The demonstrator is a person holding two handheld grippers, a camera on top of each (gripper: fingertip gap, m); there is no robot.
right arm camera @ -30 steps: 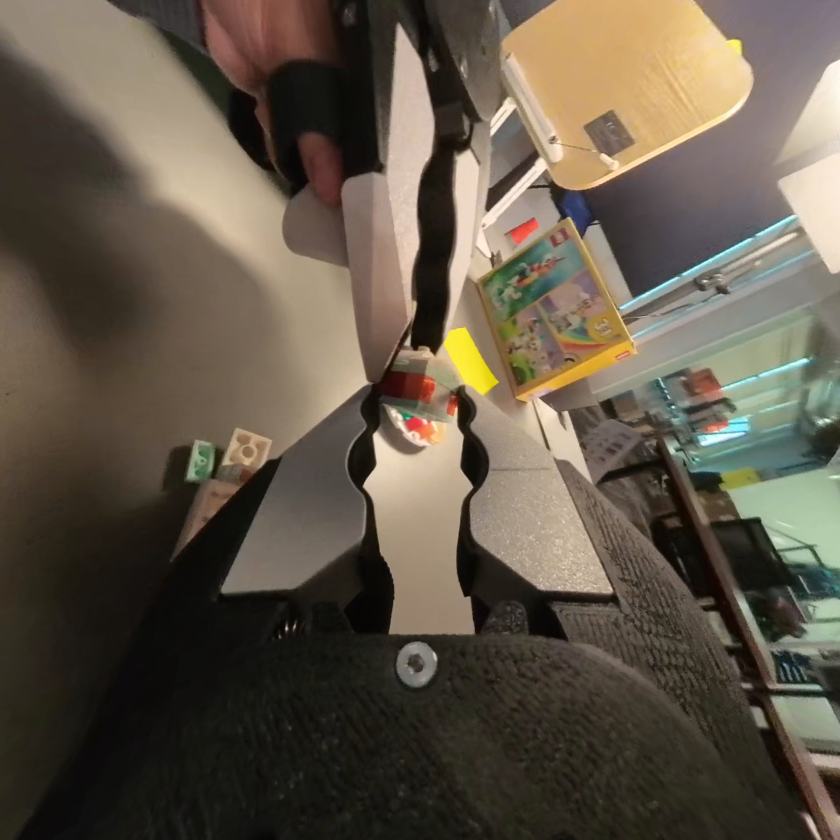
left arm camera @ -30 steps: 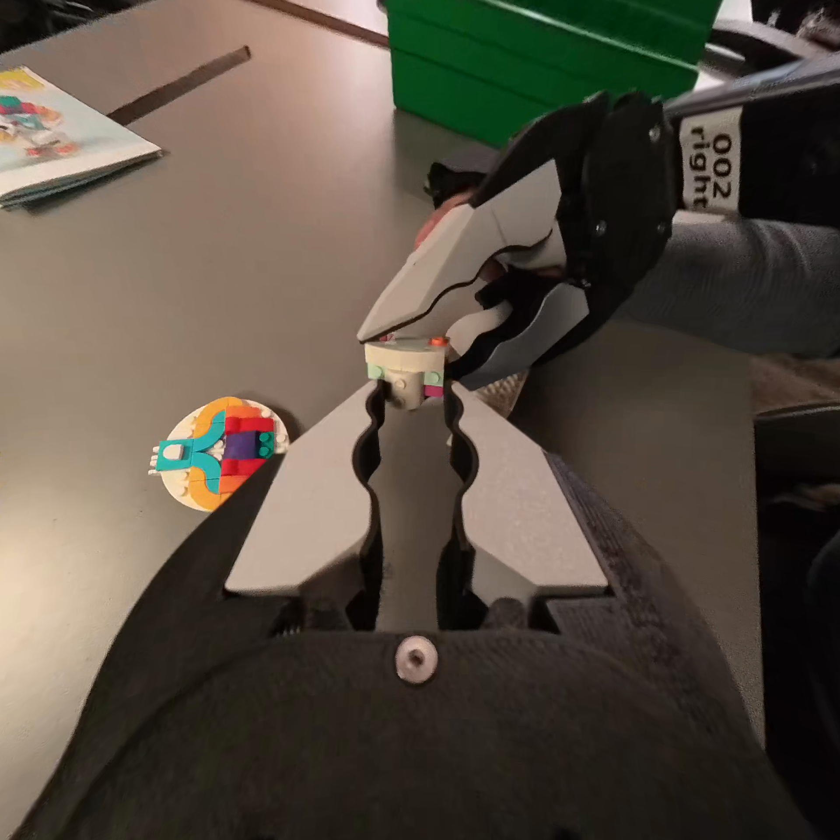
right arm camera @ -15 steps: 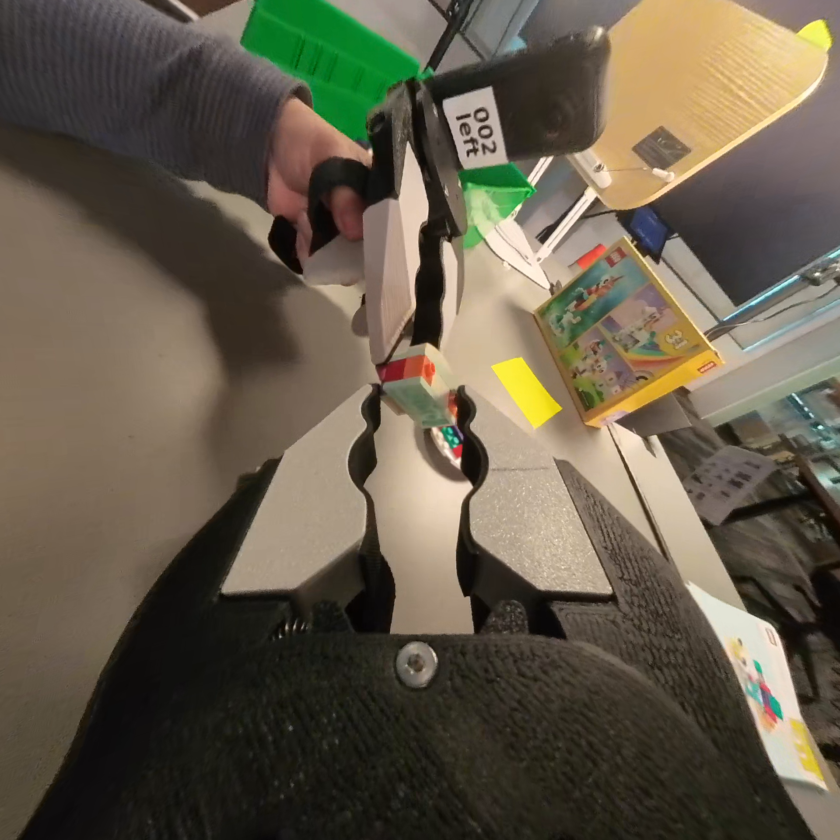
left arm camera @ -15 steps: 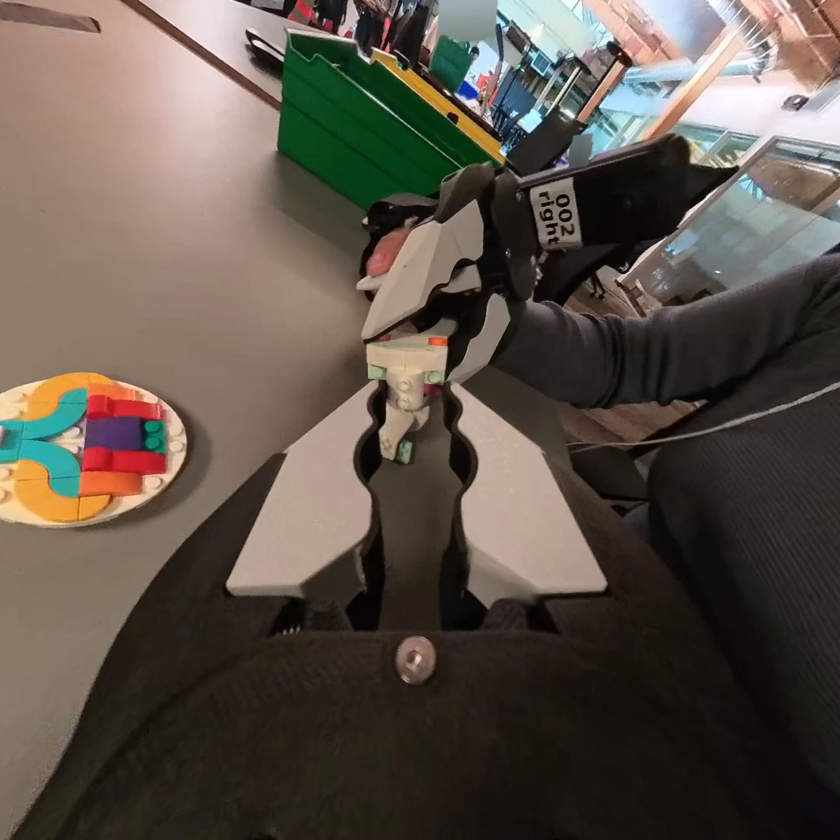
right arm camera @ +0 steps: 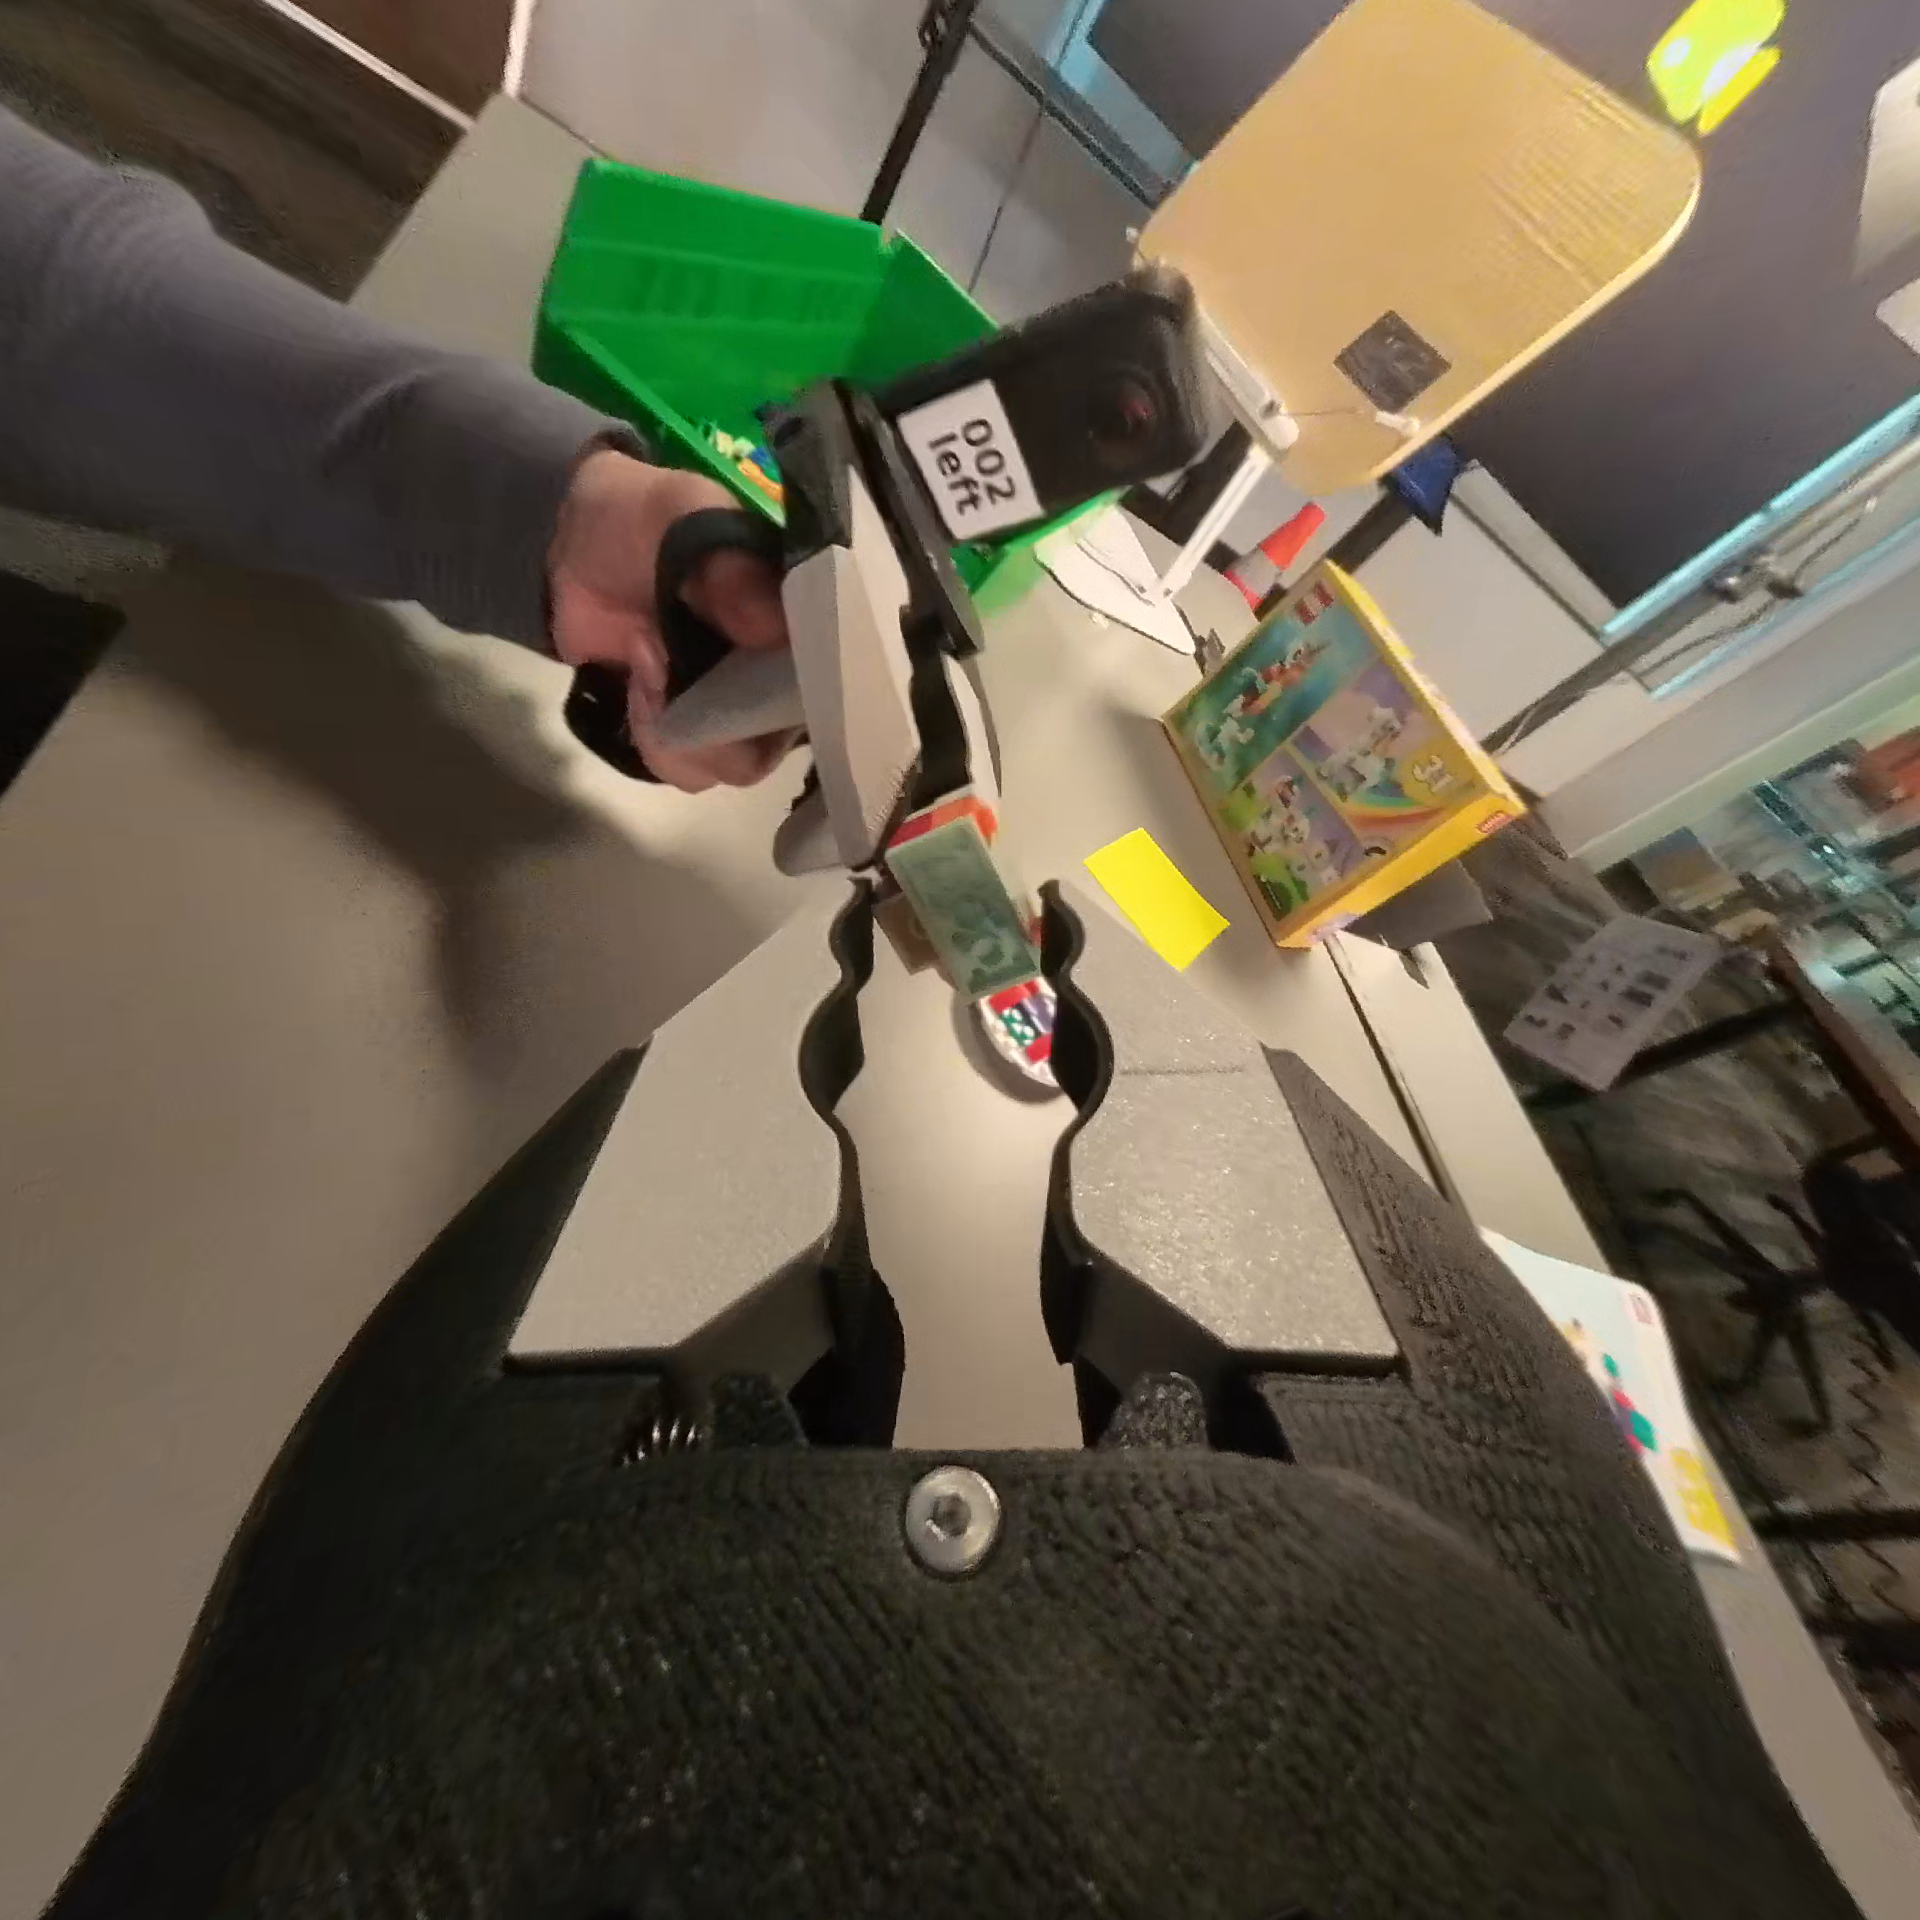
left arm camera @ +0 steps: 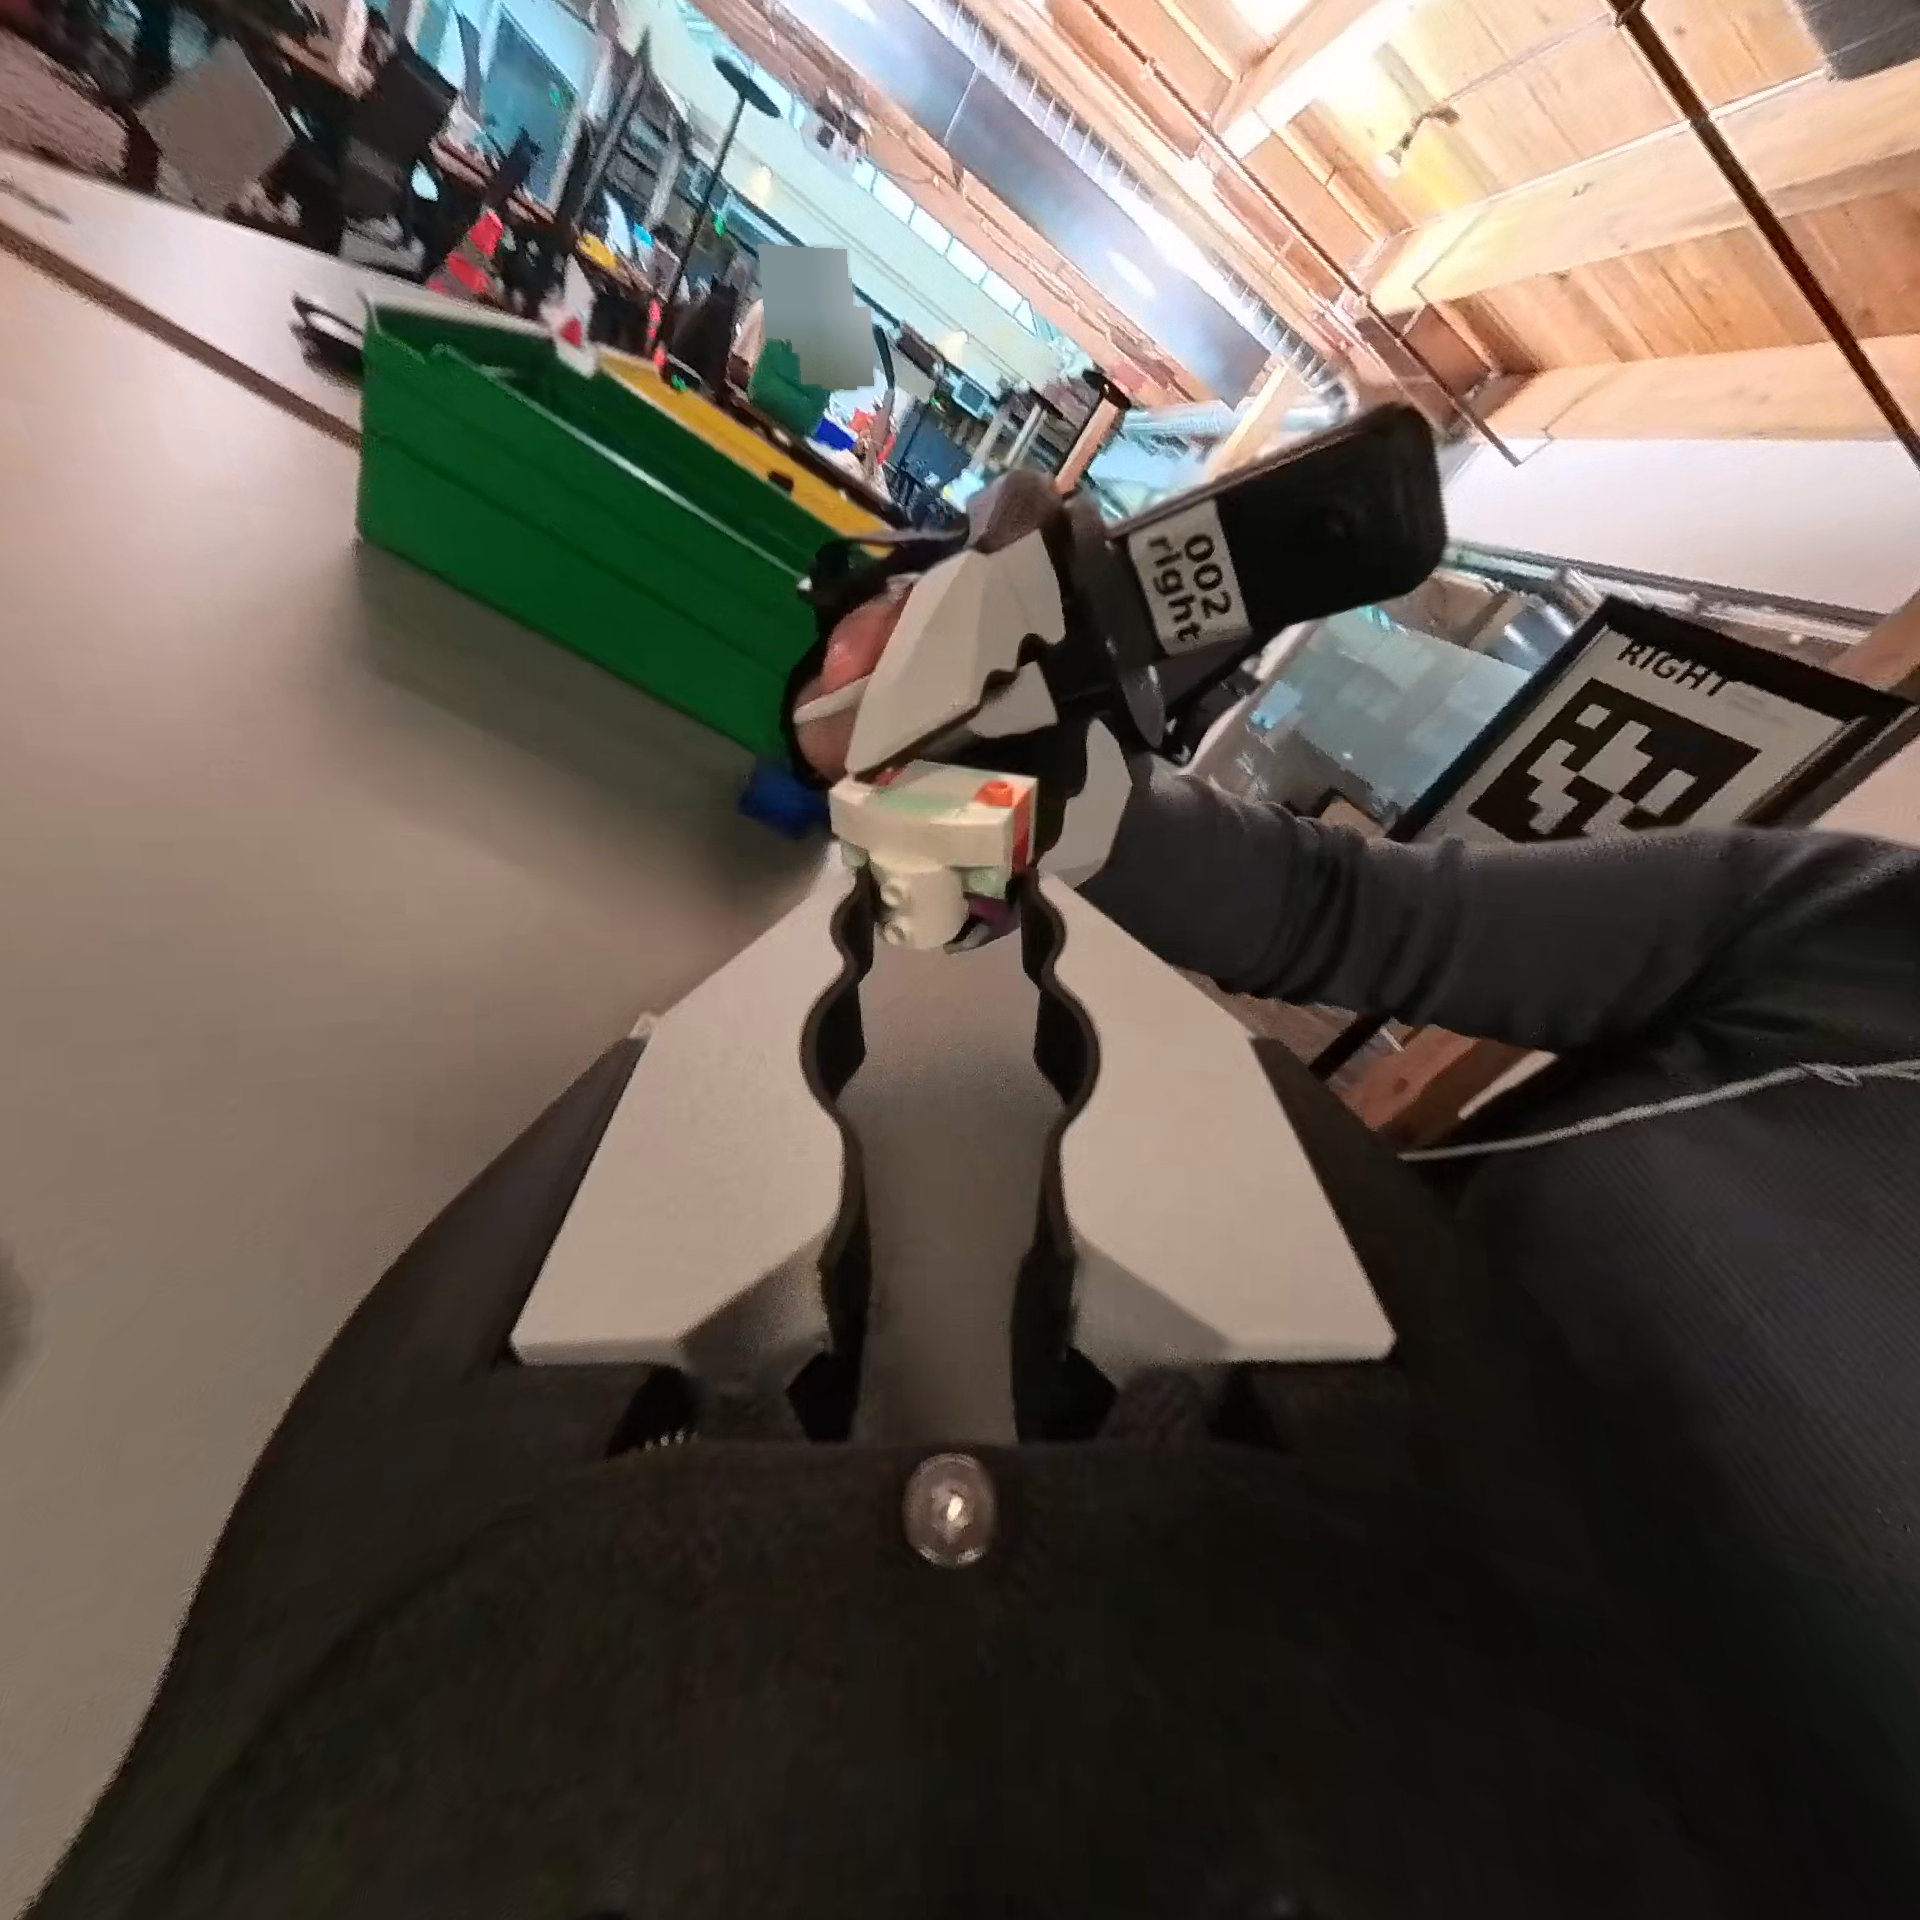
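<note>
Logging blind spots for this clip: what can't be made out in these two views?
- Left wrist view: the right tongs cover the top of the brick assembly; their grip is unclear.
- Right wrist view: a round brick disc is mostly hidden behind the assembly and finger.
- Right wrist view: a booklet is half hidden by the gripper body.

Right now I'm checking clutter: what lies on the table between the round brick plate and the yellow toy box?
In the right wrist view, a yellow paper slip lies on the table between the round brick plate and the yellow toy box.
</note>
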